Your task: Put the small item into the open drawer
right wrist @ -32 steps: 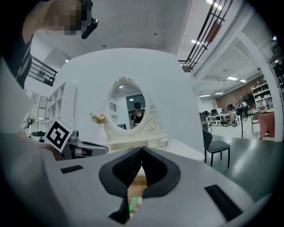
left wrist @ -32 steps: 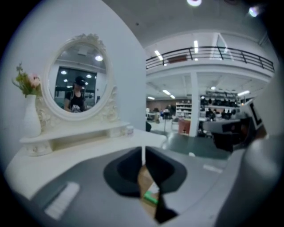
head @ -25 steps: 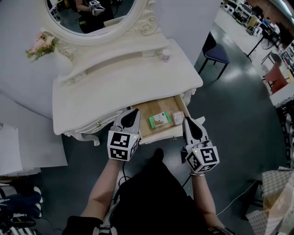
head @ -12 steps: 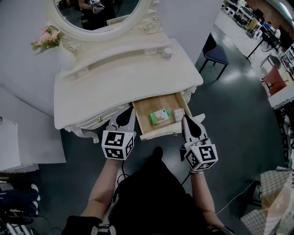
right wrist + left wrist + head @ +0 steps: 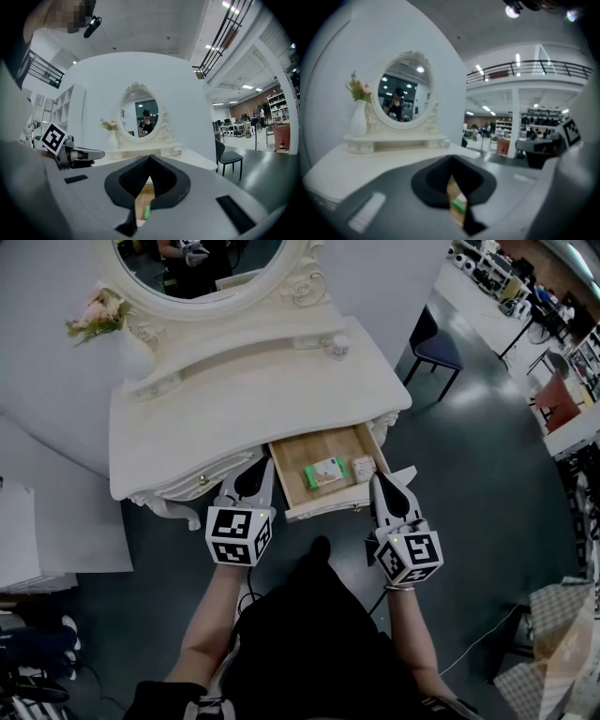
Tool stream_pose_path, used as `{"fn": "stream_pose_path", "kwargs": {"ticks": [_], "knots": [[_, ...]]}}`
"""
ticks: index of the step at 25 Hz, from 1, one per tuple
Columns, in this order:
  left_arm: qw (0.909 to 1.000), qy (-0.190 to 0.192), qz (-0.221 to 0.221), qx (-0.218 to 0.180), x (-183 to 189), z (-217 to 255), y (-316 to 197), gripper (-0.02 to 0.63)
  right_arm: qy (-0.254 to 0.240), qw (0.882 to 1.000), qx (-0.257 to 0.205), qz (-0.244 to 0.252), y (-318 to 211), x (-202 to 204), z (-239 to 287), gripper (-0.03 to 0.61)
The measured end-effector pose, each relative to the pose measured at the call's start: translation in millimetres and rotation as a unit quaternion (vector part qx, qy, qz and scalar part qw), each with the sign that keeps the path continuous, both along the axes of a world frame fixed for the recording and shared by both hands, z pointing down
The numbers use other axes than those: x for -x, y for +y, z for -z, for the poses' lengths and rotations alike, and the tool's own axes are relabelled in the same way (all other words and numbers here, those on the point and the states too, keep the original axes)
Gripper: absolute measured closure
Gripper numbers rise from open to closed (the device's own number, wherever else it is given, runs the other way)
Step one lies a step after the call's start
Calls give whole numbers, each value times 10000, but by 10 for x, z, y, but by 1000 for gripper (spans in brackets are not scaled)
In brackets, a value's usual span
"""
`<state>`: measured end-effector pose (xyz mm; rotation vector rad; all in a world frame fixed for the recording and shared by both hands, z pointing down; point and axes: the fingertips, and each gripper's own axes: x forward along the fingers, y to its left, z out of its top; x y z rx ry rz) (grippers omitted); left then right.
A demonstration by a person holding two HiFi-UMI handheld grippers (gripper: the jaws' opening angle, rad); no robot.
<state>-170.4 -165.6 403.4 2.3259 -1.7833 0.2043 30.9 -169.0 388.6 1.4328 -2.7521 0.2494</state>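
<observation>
The cream dressing table (image 5: 234, 413) has its wooden drawer (image 5: 298, 457) pulled open at the front. Inside lie a green-and-white packet (image 5: 323, 472) and a small pale item (image 5: 364, 468) at the right end. My left gripper (image 5: 265, 466) hovers at the drawer's left front corner, shut, with nothing held. On the other side, my right gripper (image 5: 379, 480) sits at the right front corner, also shut and empty. In the left gripper view the closed left gripper (image 5: 451, 159) shows the packet (image 5: 459, 205) through the gap below its tips. The right gripper (image 5: 150, 158) points at the mirror.
An oval mirror (image 5: 202, 268), a vase of flowers (image 5: 96, 320) and a small jar (image 5: 338, 345) stand at the back of the table. A dark chair (image 5: 439, 345) is to the right on the grey floor. A white panel (image 5: 56, 540) lies at the left.
My left gripper has drawn a little to the left, off the drawer's edge. The right gripper has hardly moved. The drawer's contents lie as before.
</observation>
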Motion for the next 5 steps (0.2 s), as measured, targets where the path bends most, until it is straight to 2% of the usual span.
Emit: {"fn": "stream_pose_path", "kwargs": {"ticks": [5], "knots": [[10000,-13,-42,-54,-4,48,46,606,-7,10000,-16,-6,44,8,18,575]]}}
